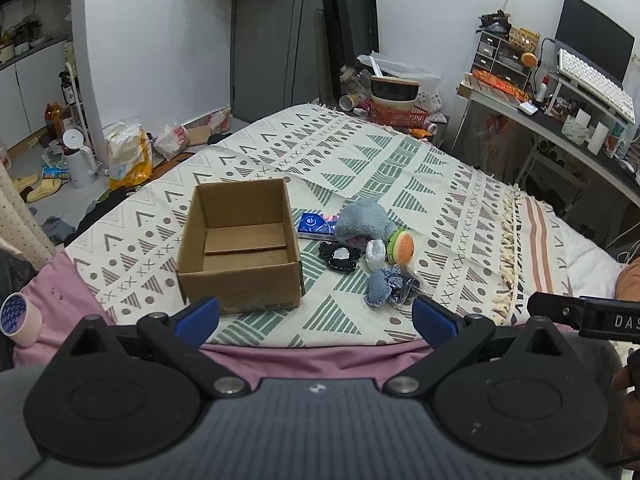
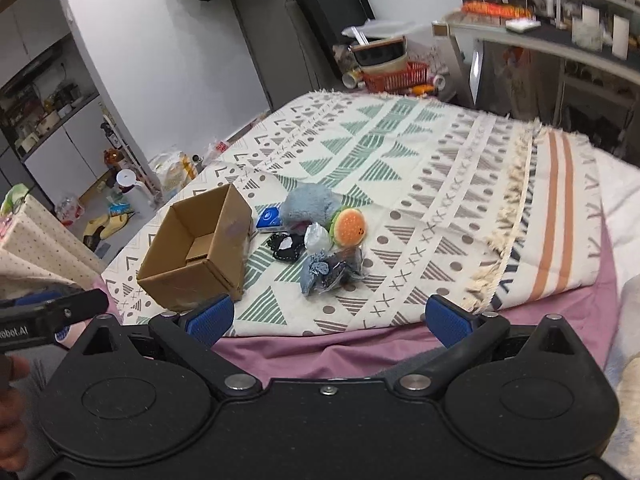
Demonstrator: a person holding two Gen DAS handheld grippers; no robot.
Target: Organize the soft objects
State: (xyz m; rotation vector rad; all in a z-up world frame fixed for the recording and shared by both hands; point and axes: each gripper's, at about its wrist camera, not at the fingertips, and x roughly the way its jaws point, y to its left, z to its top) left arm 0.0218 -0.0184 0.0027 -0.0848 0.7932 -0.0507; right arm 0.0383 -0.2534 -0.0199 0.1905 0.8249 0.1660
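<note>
Pile: I see the soft things bunched mid-frame in both views: grey plush [image 1: 362, 220], burger toy [image 1: 404, 247], white pouch [image 1: 375, 254], blue cloth [image 1: 380, 287], a black-and-white piece [image 1: 339, 258] and a blue packet [image 1: 318, 224]. All lie on the patterned blanket [image 1: 400, 152].

Box: the box [image 1: 240, 240] sits just left of the pile, open side up, and I see nothing inside it. The packet nearly touches its right wall.

Nearest item: I judge the blue cloth closest to both grippers; it is the lowest of the pile in each frame.

Direction from right gripper [image 2: 338, 320]: the cloth [image 2: 316, 272] lies straight ahead, a touch left of centre, above the gap between the fingers.

Direction from left gripper [image 1: 316, 318]: the pile lies ahead and to the right; the box is ahead and to the left.

Nearer hand: I judge the right one better lined up with the pile, the left one with the box.

Long axis: the pile runs from upper left to lower right in the left view; no single item shows a clear long axis.

Left gripper: fingers wide apart, holding nothing, low in frame over the pink sheet [image 1: 320, 360].

Right gripper: fingers likewise spread, nothing between them.

Progress: nothing boxed yet, I judge.
</note>
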